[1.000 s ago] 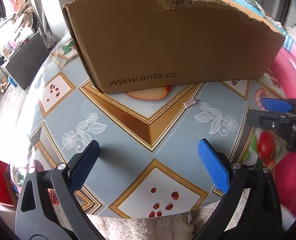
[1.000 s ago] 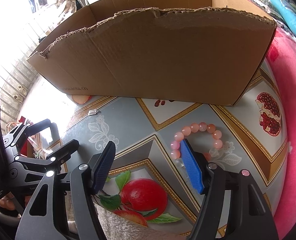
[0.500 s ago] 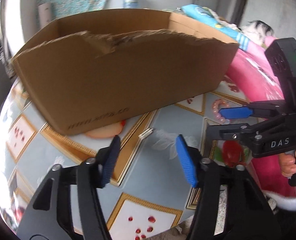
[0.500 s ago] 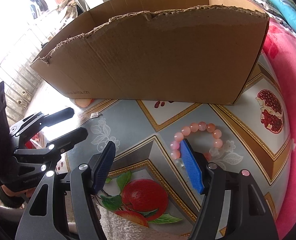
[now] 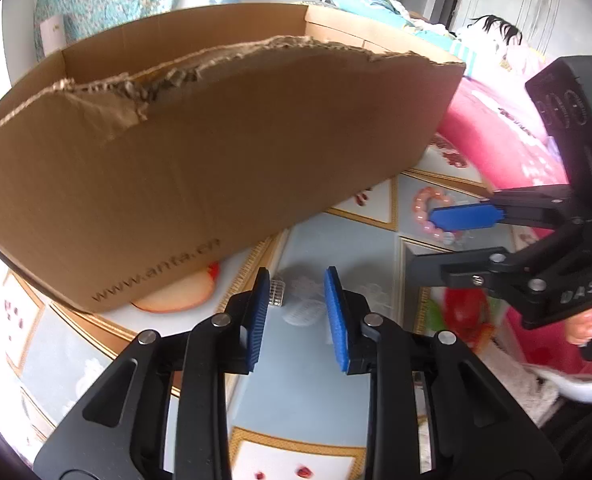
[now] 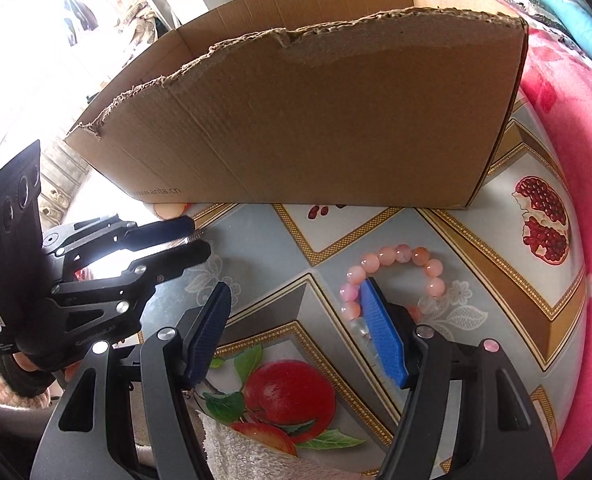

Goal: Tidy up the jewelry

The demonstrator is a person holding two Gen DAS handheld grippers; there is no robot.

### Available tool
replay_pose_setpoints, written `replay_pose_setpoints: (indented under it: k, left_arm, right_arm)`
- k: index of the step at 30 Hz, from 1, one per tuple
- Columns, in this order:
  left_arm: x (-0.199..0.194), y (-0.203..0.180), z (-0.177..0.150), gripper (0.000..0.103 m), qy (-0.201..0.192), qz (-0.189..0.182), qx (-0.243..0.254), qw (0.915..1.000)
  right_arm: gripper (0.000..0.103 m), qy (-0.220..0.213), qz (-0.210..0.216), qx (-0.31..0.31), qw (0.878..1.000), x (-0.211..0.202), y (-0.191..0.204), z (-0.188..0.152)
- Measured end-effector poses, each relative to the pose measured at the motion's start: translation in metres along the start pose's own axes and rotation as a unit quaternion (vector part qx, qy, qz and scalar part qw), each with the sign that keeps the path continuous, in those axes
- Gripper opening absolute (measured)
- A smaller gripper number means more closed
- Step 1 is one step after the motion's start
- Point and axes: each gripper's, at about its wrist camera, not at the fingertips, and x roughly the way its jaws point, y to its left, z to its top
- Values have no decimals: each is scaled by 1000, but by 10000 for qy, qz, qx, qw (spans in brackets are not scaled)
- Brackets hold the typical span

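Two pieces of jewelry lie on the worktop just near the cardboard box (image 6: 316, 120): a small silver charm (image 5: 276, 294) to the left and a pink bead bracelet (image 6: 392, 264) to the right. Over the last second the left tool (image 5: 296, 312) has swung in and narrowed its jaws to a slim gap flanking the charm, holding nothing yet, so a pinch looks imminent. Meanwhile the right tool (image 6: 296, 336) stays wide open and empty, one finger overlapping the bracelet.

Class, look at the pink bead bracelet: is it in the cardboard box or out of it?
Out. The bracelet lies on the tablecloth before the box, beside the right gripper.
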Motion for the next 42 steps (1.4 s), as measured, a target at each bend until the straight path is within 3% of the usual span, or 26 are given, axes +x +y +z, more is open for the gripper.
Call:
replay_pose_setpoints:
  k: [7,16,24,28,42]
  left_arm:
    - [-2,-6,-8,27,13,-105,-213,9997]
    - [-4,-24,-28,25,-38,568,232,9981]
    - [-2,-36,-29,7,-116,782,684,9945]
    - [-2,-36,-29,4,-103,715,671,9951]
    - [-16,-10,-32,4,-222,218,-185,9993]
  right_arm:
    - [65,3,-8,-10,10000,-2,-3,-1]
    - [65,-10,-14,-12,10000,0,-1,-1]
    - [65,-16,-24,-11,10000,1,0,-1]
    - [65,-21,-21,-10,10000,1,0,-1]
    - [65,-54,-59,-8,10000,-1,1,-2]
